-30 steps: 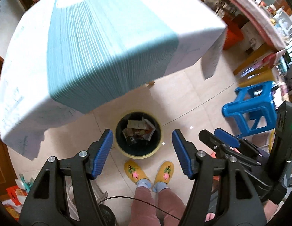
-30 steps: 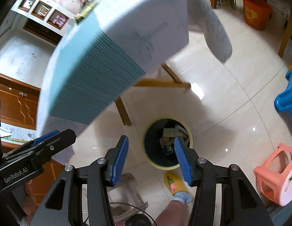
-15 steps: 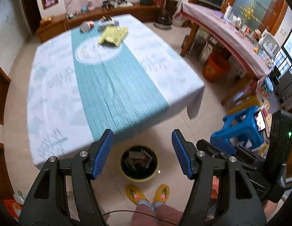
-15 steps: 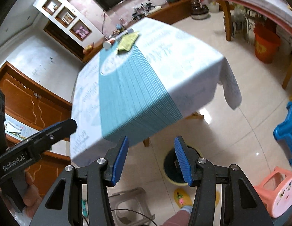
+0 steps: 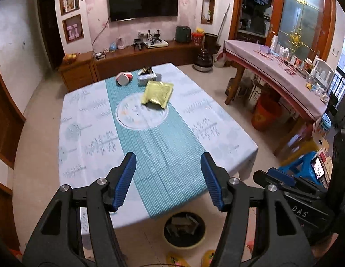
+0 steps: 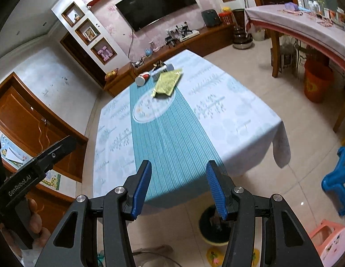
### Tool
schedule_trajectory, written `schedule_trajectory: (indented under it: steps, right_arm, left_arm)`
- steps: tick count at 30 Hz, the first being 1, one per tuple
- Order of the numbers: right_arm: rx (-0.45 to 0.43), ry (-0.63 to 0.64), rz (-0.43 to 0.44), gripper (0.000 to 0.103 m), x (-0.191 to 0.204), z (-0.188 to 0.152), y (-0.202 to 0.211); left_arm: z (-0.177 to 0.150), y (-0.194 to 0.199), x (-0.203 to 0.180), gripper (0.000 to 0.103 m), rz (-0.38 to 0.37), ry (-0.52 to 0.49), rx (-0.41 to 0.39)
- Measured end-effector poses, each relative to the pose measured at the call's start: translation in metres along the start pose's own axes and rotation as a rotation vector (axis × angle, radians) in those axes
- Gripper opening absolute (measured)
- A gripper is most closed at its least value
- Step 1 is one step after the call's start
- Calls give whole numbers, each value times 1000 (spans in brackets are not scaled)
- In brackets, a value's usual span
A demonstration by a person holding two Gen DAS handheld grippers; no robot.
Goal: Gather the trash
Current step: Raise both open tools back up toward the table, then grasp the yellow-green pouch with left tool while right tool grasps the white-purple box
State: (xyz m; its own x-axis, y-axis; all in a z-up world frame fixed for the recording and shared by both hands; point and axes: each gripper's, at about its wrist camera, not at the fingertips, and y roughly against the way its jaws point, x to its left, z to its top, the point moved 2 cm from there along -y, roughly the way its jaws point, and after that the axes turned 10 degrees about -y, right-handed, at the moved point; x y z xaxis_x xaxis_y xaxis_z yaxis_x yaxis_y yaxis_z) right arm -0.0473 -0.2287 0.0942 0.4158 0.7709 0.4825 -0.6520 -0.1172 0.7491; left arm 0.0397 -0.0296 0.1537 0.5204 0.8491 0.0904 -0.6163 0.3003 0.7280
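While both claws (image 5: 168,178) (image 6: 178,185) gape empty, the yellow packet (image 5: 158,92) lies far across the table (image 5: 83,120).

A packet (image 5: 158,92) lies on the table (image 5: 88,133), cup (image 5: 123,79) behind it, bin (image 5: 184,230) below the near edge

A crumpled yellow-gold foil packet (image 5: 157,92) lies flat on the bench (image 5: 83,120), overlapping the far edge of the round white motif. Just behind it, a red-and-white cup (image 5: 123,79) lies on its side beside a small grey box (image 5: 148,78). On the floor at the near edge stands a dark trash bin (image 5: 184,231), holding wrappers.
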Motion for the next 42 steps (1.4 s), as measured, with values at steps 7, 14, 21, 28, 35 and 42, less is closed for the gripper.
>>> schedule_trajectory:
  steps: [7,14,21,28,35,42]
  right_arm:
    - [11,41,12,52,21,35,-27]
    - [69,97,48,52,27,87,-89]
    - [166,128,105,52,21,178,-193]
    - [277,129,122,54,-7,269,-309]
    - [350,101,133,54,-28,315,-388]
    - [422,122,150,54,-26,314,-423]
  left_arm:
    - [24,-33,22,57,10,38,59]
    - [62,-96,41,57,43,99,120]
    - [117,-225,61,57,90,168,288]
    - [153,-372,75,57,81,212,455]
    - [156,-465,82,57,62,188,549]
    - [156,-517,77,57,60,129,602]
